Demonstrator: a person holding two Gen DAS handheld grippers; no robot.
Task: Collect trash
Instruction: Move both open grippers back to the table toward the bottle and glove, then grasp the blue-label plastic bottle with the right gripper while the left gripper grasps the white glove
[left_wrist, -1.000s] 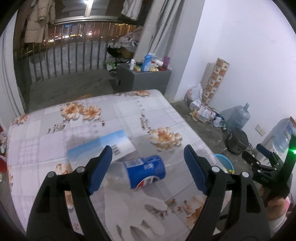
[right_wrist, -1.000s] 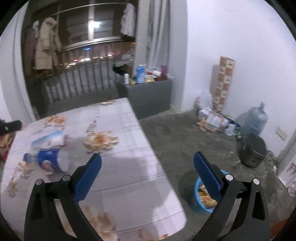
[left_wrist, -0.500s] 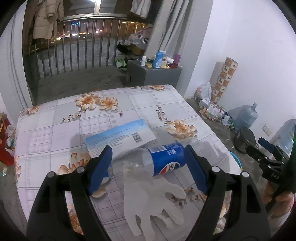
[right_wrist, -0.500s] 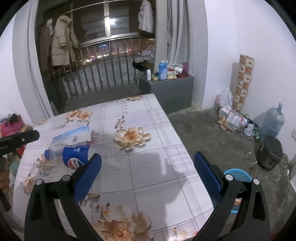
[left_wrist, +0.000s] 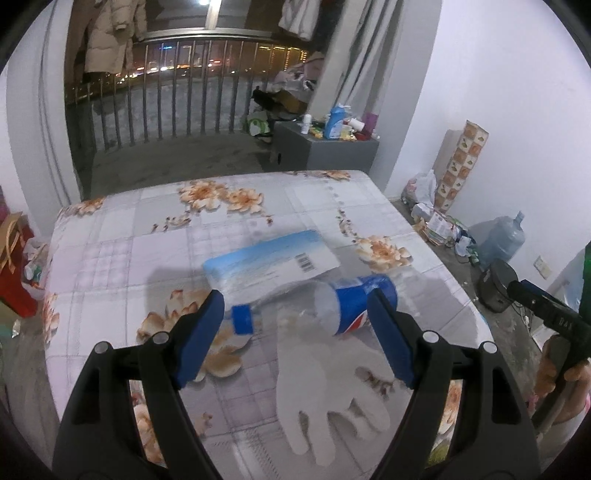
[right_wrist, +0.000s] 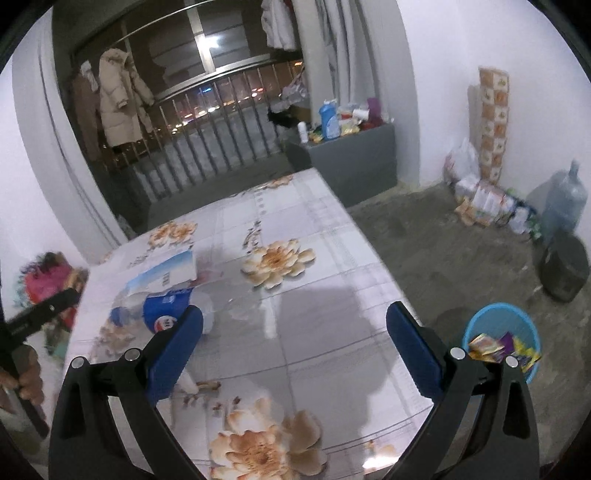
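- The left gripper (left_wrist: 295, 328) hangs over the table (left_wrist: 110, 258) with its jaws wide apart and nothing clamped; its 2 blue pads (left_wrist: 199, 339) frame the bottle (left_wrist: 325, 306) without touching it.
- The bottle lies on its side, blue cap (left_wrist: 242, 319) toward the left pad, blue label toward the right one.
- A white glove (left_wrist: 325, 391) lies flat just nearer than the bottle, fingers pointing at the near edge of the table.
- A blue-and-white packet (left_wrist: 273, 258) lies just behind the bottle; whether the 2 touch I cannot tell.
- The far half of the table is bare cloth, with free room up to its far and left edges.
- The right gripper (right_wrist: 295, 347) also stands spread, holding nothing, over the table's right part; its left pad (right_wrist: 173, 354) sits just in front of the bottle (right_wrist: 166, 306).
- Between the right gripper's pads the cloth is bare out to the right edge of the table.
- A blue bin (right_wrist: 502, 332) stands on the floor just beyond that edge, with coloured wrappers (right_wrist: 498, 347) inside.
- Beyond the bin the floor is open as far as a dark pot (right_wrist: 565, 269), a water jug (right_wrist: 565, 203) and bags along the wall.
- A hand (left_wrist: 557, 369) shows at the right margin of the left view.
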